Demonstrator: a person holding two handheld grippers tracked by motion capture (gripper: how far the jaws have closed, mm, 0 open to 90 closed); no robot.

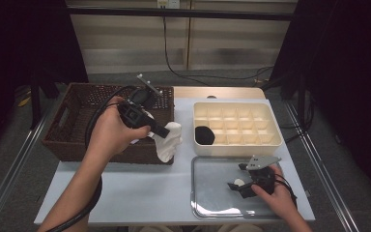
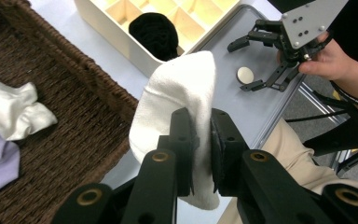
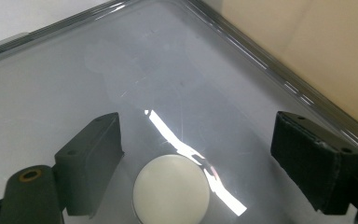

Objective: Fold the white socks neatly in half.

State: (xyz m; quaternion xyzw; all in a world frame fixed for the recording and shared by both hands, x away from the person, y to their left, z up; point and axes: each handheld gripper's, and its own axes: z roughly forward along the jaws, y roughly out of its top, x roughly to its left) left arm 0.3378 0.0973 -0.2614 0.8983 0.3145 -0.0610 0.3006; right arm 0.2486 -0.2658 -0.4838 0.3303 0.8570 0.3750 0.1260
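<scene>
High view is showing the table [image 1: 125, 193] carrying a brown wicker basket [image 1: 77, 125], a cream compartment box [image 1: 236, 126] with a black sock [image 1: 204, 135] in its near-left cell, and a metal tray [image 1: 212, 193]; the left gripper [image 1: 160, 129] is holding a white sock [image 1: 170, 142] over the basket's near-right corner — its jaws are pinching tight on the fabric, as the left gripper view is showing. Over the tray the right gripper [image 1: 237, 175] is hovering with jaws spread wide, gripping nothing — a small white disc [image 3: 171, 190] is lying on the tray between them.
</scene>
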